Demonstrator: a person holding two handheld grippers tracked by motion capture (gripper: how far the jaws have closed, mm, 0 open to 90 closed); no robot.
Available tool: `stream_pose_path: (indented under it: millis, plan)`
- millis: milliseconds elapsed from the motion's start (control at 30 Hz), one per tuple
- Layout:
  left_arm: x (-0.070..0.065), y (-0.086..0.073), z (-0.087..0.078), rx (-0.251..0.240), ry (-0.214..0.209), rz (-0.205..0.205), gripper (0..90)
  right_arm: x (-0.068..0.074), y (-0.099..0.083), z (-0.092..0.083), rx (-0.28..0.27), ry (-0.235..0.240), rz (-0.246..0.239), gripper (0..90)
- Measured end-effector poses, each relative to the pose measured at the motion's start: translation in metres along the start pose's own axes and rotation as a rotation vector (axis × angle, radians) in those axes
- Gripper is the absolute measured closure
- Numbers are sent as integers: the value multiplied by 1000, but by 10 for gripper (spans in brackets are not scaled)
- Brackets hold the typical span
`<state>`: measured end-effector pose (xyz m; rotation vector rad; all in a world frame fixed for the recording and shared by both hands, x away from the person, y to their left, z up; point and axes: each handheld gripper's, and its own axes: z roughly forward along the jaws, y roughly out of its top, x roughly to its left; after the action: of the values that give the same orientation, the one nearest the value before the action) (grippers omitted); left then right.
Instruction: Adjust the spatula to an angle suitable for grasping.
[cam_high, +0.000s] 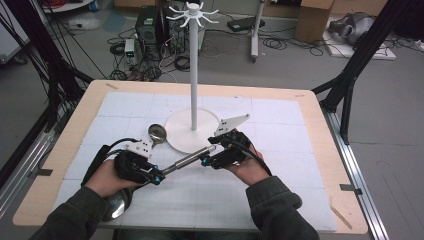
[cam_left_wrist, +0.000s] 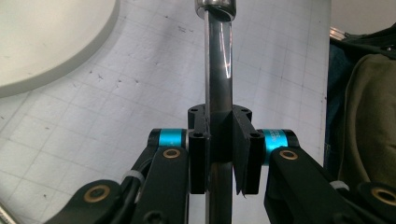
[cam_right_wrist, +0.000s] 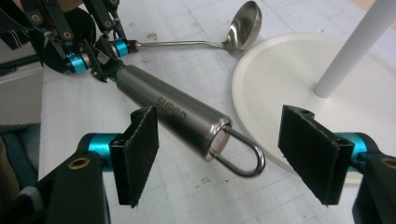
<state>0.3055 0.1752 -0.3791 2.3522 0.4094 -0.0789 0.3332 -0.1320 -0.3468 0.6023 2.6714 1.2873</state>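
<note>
A steel handle (cam_high: 189, 160) spans between the left gripper (cam_high: 156, 178) and right gripper (cam_high: 205, 159), above the bench (cam_high: 310, 150), near the white stand (cam_high: 193, 65).

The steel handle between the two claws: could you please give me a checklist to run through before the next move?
1. Left claw shut on the steel handle: ok.
2. Right claw open, its pads standing either side of the handle's end without touching it: ok.
3. Hanging loop at the handle's end free and in sight: ok.
4. White stand upright on its round base: ok.
5. Hooks at the stand's top bare: ok.
6. Second ladle lying on the mat clear of the stand's base: cannot tell, its bowl sits right at the rim.
</note>
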Motion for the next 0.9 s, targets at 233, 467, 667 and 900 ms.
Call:
stream_pose_path:
  millis: [233,467,667,900]
  plan:
    - [1,0,-4,-16,-5,-3,810,-1,-3,1,-10,24,32,268]
    - [1,0,-6,-32,-11,-18,838,-3,-9,8,3,37,55,267]
    - [1,-1,-10,-48,-20,-28,847,-2,-11,14,21,56,69,271]
    - [-1,3,-21,-106,-23,-33,863,11,-3,18,-47,127,53,302]
